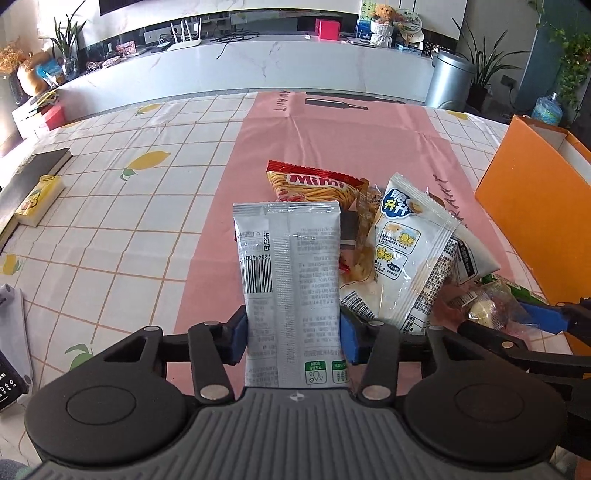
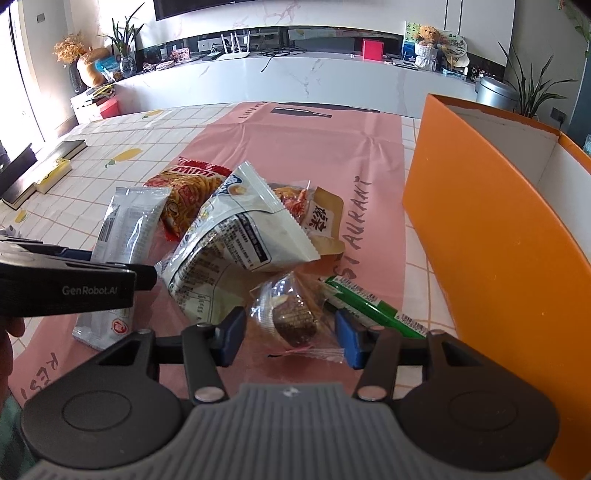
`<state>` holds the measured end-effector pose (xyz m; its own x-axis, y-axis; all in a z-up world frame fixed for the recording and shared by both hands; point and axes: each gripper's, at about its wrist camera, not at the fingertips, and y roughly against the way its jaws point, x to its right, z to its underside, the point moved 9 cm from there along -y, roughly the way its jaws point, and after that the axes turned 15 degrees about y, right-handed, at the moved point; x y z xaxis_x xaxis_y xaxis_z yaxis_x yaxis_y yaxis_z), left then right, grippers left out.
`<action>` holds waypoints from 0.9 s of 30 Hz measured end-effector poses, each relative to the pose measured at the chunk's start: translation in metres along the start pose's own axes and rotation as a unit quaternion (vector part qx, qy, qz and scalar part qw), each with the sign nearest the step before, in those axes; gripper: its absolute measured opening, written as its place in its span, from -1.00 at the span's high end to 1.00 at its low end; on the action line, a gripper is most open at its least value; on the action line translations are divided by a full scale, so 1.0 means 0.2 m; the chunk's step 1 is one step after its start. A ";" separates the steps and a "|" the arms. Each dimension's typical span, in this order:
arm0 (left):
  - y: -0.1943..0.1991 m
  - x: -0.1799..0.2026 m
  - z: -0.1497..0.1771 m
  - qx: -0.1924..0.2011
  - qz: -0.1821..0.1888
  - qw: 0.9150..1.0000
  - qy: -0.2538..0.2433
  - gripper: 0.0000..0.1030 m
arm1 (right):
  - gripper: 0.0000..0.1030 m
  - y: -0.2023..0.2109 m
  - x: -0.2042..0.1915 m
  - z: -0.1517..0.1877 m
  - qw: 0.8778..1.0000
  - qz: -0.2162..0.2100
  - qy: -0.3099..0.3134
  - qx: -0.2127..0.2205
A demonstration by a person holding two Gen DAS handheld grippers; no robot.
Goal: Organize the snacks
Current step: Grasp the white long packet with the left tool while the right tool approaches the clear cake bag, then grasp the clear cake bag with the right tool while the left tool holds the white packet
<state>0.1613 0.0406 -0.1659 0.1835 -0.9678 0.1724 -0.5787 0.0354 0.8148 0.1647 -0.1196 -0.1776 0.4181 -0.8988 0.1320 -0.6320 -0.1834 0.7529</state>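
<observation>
A checked tablecloth (image 1: 129, 236) with yellow lemons covers the table, and a pink sheet (image 1: 332, 140) lies down its middle. On the left sit a dark book (image 1: 33, 173) and, touching it, a small yellow box (image 1: 38, 199). Far back — a long white counter (image 1: 258, 66), a red box (image 1: 328, 29), green plants (image 1: 487, 66) and a silver bin (image 1: 448, 79).

A white tablecloth (image 1: 110, 206) with an orange grid and yellow lemons lies under a plain pink mat (image 1: 332, 140) with dark lettering. The snacks vary — a silver-grey packet (image 1: 291, 266) printed with black text, a red-and-orange Mimi bag (image 1: 314, 184), a green wrapper (image 2: 369, 299) — beside a bright orange box (image 2: 491, 229) with a white interior.
</observation>
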 end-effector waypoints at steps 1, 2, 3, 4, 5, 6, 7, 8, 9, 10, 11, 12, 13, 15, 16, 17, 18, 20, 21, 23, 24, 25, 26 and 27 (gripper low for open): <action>0.02 0.00 0.00 -0.001 0.001 1.000 0.002 -0.07 | 0.02 0.01 0.00 0.00 1.000 0.000 0.001 -0.001; 0.03 0.00 -0.01 -0.003 0.001 1.000 0.004 -0.07 | 0.02 0.02 0.00 -0.01 1.000 -0.001 0.001 -0.003; 0.05 0.00 -0.01 -0.005 0.000 1.000 0.007 -0.07 | 0.02 0.03 -0.01 0.00 1.000 -0.003 0.000 -0.005; 0.06 0.00 -0.01 -0.007 -0.001 1.000 0.009 -0.07 | 0.02 0.04 -0.01 0.00 1.000 -0.005 -0.002 -0.006; 0.08 0.01 -0.01 -0.008 -0.002 1.000 0.010 -0.07 | 0.02 0.05 -0.01 0.00 1.000 -0.007 -0.004 -0.007; 0.09 0.01 -0.01 -0.008 -0.003 1.000 0.011 -0.07 | 0.02 0.06 -0.01 0.00 1.000 -0.009 -0.005 -0.007; 0.11 0.01 -0.02 -0.008 -0.003 1.000 0.012 -0.06 | 0.03 0.08 -0.01 0.00 1.000 -0.010 -0.005 -0.007; 0.13 0.01 -0.02 -0.007 -0.003 1.000 0.011 -0.06 | 0.03 0.09 -0.02 0.00 1.000 -0.010 -0.004 -0.007; 0.14 0.02 -0.02 -0.006 -0.002 1.000 0.010 -0.06 | 0.03 0.10 -0.02 0.00 1.000 -0.009 0.000 -0.009; 0.16 0.02 -0.02 -0.007 0.001 1.000 0.012 -0.06 | 0.04 0.11 -0.02 0.01 1.000 -0.008 0.003 -0.013; 0.18 0.03 -0.02 -0.008 0.007 1.000 0.015 -0.06 | 0.04 0.12 -0.03 0.01 1.000 -0.008 0.004 -0.016; 0.20 0.04 -0.02 -0.013 0.015 1.000 0.020 -0.06 | 0.05 0.13 -0.03 0.02 1.000 -0.011 0.004 -0.020; 0.21 0.04 -0.02 -0.018 0.023 0.999 0.026 -0.06 | 0.09 0.14 -0.03 0.02 1.000 -0.015 0.001 -0.022; 0.25 0.06 -0.01 -0.023 0.039 0.998 0.034 -0.06 | 0.10 0.17 -0.03 0.04 0.999 -0.022 -0.009 -0.022; 0.26 0.07 0.00 -0.022 0.043 0.998 0.034 -0.06 | 0.10 0.18 -0.02 0.04 0.999 -0.023 -0.013 -0.020; 0.28 0.08 0.00 -0.021 0.045 0.998 0.033 -0.06 | 0.11 0.20 -0.02 0.04 0.999 -0.023 -0.014 -0.019; 0.29 0.10 0.00 -0.021 0.048 0.998 0.033 -0.06 | 0.11 0.22 -0.01 0.04 0.999 -0.023 -0.015 -0.018; 0.32 0.12 0.01 -0.024 0.058 0.997 0.037 -0.06 | 0.13 0.25 -0.01 0.04 0.999 -0.024 -0.014 -0.016; 0.34 0.13 0.01 -0.025 0.062 0.997 0.038 -0.06 | 0.13 0.27 -0.01 0.04 1.000 -0.025 -0.013 -0.014; 0.37 0.15 0.01 -0.024 0.070 0.996 0.040 -0.06 | 0.15 0.32 0.01 0.04 1.000 -0.021 -0.008 -0.008; 0.39 0.17 0.01 -0.023 0.074 0.996 0.039 -0.06 | 0.15 0.34 0.01 0.03 1.000 -0.019 -0.006 -0.004; 0.41 0.18 0.02 -0.021 0.077 0.996 0.038 -0.06 | 0.15 0.37 0.02 0.03 1.000 -0.019 -0.005 0.000; 0.42 0.20 0.02 -0.020 0.080 0.996 0.037 -0.06 | 0.16 0.39 0.03 0.02 1.000 -0.019 -0.006 0.003; 0.44 0.22 0.02 -0.019 0.085 0.996 0.035 -0.06 | 0.16 0.42 0.05 0.01 1.000 -0.020 -0.006 0.005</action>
<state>0.1153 -0.0002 -0.0879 0.1413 -0.9275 0.3461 -0.5757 0.2074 0.7909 0.1146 -0.1450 -0.1154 0.4355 -0.8952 0.0941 -0.6219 -0.2237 0.7504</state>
